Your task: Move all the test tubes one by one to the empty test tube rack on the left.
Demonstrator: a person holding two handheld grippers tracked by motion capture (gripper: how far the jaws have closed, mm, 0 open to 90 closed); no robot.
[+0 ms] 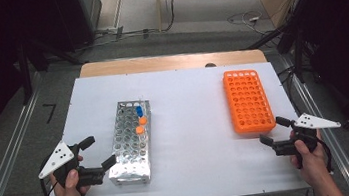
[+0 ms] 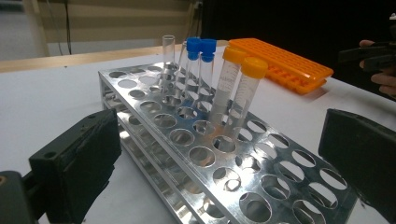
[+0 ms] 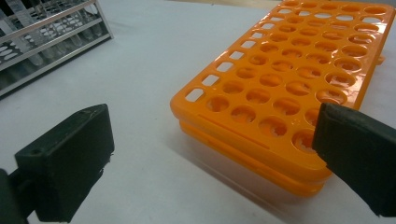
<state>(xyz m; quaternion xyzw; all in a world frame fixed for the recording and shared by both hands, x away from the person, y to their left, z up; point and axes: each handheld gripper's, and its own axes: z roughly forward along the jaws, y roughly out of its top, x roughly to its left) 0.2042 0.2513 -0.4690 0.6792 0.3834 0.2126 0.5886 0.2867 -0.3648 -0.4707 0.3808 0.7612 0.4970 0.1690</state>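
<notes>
Left gripper [image 1: 96, 150] sat at the near left of the white table [image 1: 188, 101], held in the person's left hand [image 1: 68, 189]. Jaws stood wide apart, nothing between them, their tips just beside the near left corner of the metal rack [image 1: 131, 141]. In the left gripper view the rack [image 2: 224, 158] lay between and beyond the two black jaws.

Metal rack stood left of centre, long side running away from the person. It held two orange-capped tubes [image 2: 240, 91] side by side, upright with a slight tilt, and two blue-capped tubes [image 2: 201, 65] just behind them. An uncapped clear tube [image 2: 167, 58] stood farther back. Most holes were unfilled.

Orange rack [image 1: 248, 100] lay flat at the right of the table, well apart from the metal rack, all visible holes vacant.

Right gripper [image 1: 272, 131] sat near the orange rack's near right corner, held in the right hand [image 1: 311, 159]. Jaws were spread open, gripping nothing; in the right gripper view one jaw overlapped the rack's [image 3: 289, 84] near edge, contact could not be judged.
</notes>
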